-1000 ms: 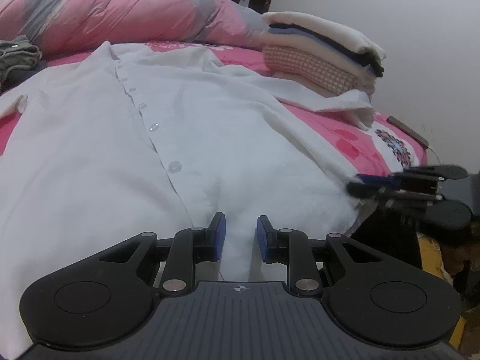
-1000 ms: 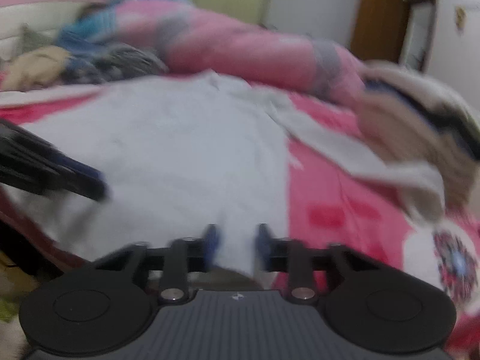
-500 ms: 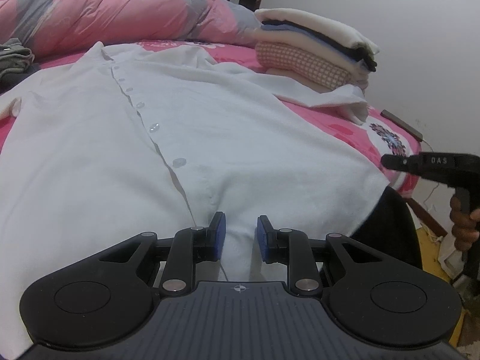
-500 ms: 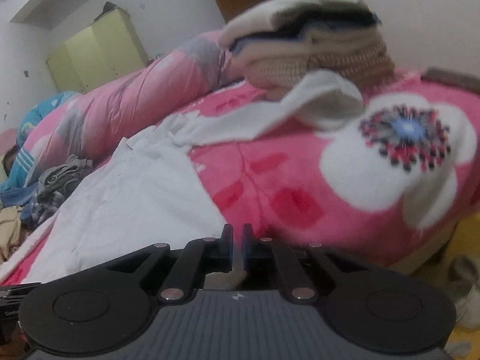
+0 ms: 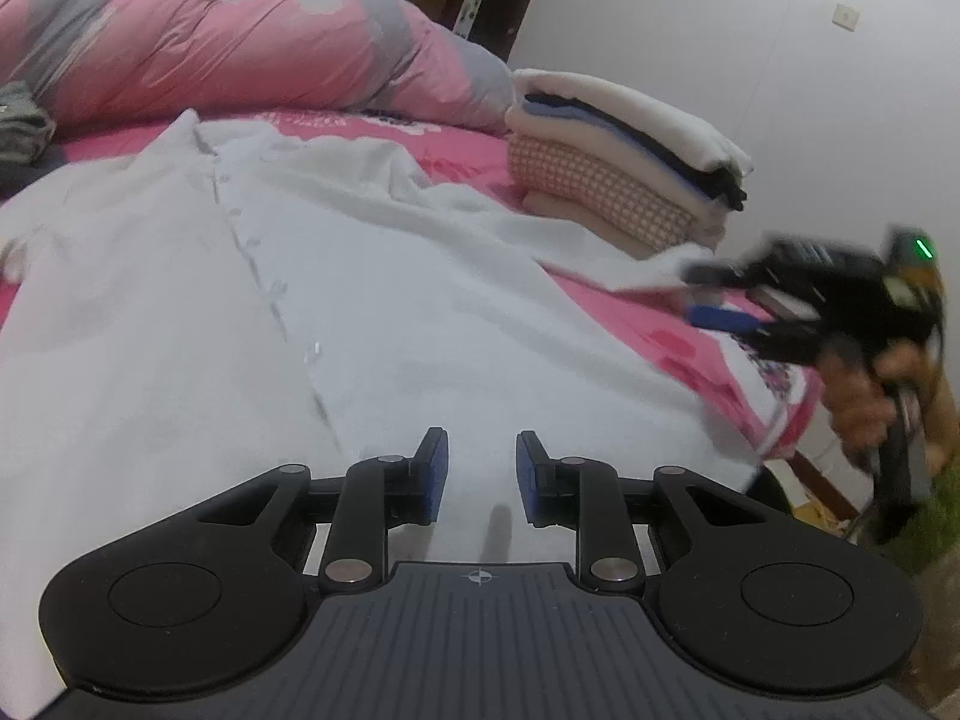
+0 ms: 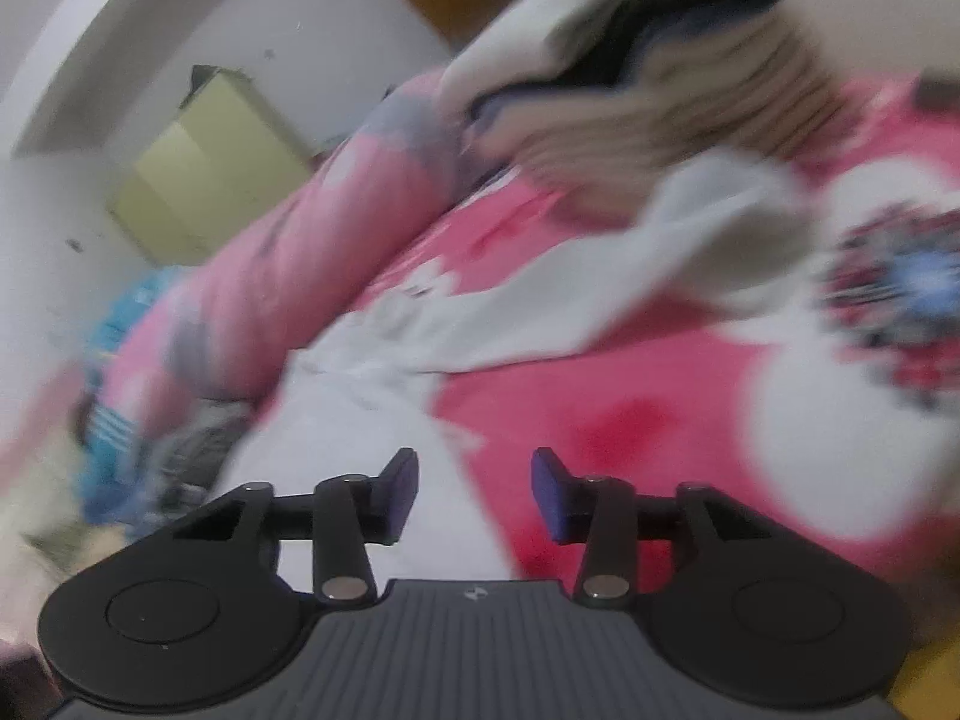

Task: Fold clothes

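Your white shirt (image 5: 372,300) lies spread flat on the bed (image 5: 648,324), buttoned front up, collar toward the far pillow end and hem at the near edge; one sleeve (image 6: 678,264) trails toward the right edge, its cuff just beside the stack of folded clothes (image 5: 624,174).

Your left gripper (image 5: 478,474) hovers over the hem with its fingers spread and nothing between them. Your right gripper (image 6: 474,483) is also spread and empty, near the shirt's right side — that view is blurred, so you cannot tell whether it touches the cloth.

Judge the shirt as light, thin and limp: it will sag and slide on the bedcover, and a pinch may catch only the top layer. Take hold at firmer places — the hem corners, the side seam, the cuff or the shoulder — rather than mid-panel.
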{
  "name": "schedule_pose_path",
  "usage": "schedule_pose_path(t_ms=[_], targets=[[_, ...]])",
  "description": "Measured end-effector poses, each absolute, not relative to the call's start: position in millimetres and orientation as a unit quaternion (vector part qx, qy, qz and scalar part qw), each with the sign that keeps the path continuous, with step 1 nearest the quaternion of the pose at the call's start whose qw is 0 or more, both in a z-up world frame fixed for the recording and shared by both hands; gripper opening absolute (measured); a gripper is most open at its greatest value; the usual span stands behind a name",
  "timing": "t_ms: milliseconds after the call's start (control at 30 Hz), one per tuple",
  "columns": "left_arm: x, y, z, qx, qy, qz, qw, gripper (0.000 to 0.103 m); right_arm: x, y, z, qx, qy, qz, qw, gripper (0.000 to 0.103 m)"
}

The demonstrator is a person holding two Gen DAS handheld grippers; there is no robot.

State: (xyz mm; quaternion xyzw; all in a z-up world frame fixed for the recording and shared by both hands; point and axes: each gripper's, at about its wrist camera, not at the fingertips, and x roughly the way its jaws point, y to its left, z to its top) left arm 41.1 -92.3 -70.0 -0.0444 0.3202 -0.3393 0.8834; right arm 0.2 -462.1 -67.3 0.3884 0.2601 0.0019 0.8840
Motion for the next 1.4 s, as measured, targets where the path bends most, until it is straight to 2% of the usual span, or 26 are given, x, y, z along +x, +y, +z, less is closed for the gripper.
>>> schedule_pose_path(t_ms=[100,233,367,400,500,600,900,1067,1200,1267,1333,1400], targets=[[58.1,-99.5,-79.1,-0.047,0.319,-0.335,0.885,0.024,67.0,-467.4,-76.1,0.443,0.296,0.033,0.846,0.049],[71.3,-96.0,-92.2,-0.058,0.334,-0.335,0.879,0.024,153.0,-475.0,-96.2,0.46,0.35,-0.008,0.816,0.05],[75.5,-85.7,-100.6,-0.071,0.337,-0.345,0.873,0.024,202.4,-481.8,-103.4,0.436,0.342,-0.062,0.83,0.048],[76.1,-83.1,-102.0,-0.075,0.337,-0.348,0.871,0.024,208.7,-485.4,-102.9,0.435,0.335,-0.066,0.833,0.043],[77.8,-78.0,-104.0,-0.08,0.338,-0.357,0.867,0.024,227.6,-496.2,-101.4,0.431,0.312,-0.079,0.843,0.005],[79.0,-75.2,-104.0,-0.076,0.338,-0.366,0.864,0.024,241.7,-507.8,-90.1,0.401,0.287,-0.09,0.865,0.001],[78.6,-76.6,-102.0,-0.04,0.34,-0.374,0.862,0.024,283.8,-537.2,-85.2,0.307,0.28,-0.139,0.899,0.001],[76.1,-78.7,-100.3,-0.019,0.339,-0.375,0.863,0.024,301.3,-535.9,-88.3,0.26,0.245,-0.077,0.931,0.001],[74.9,-79.9,-98.5,-0.008,0.34,-0.373,0.863,0.024,323.3,-532.4,-104.8,0.224,0.342,-0.093,0.908,0.006],[74.6,-79.7,-98.0,-0.006,0.34,-0.371,0.864,0.024,311.5,-533.0,-102.8,0.234,0.349,-0.091,0.903,0.013],[75.9,-80.1,-97.3,-0.006,0.341,-0.37,0.864,0.024,285.3,-531.3,-91.4,0.245,0.334,-0.087,0.906,0.042],[77.0,-79.0,-97.0,-0.007,0.343,-0.369,0.864,0.024,255.4,-526.1,-77.6,0.248,0.328,-0.074,0.909,0.044]])
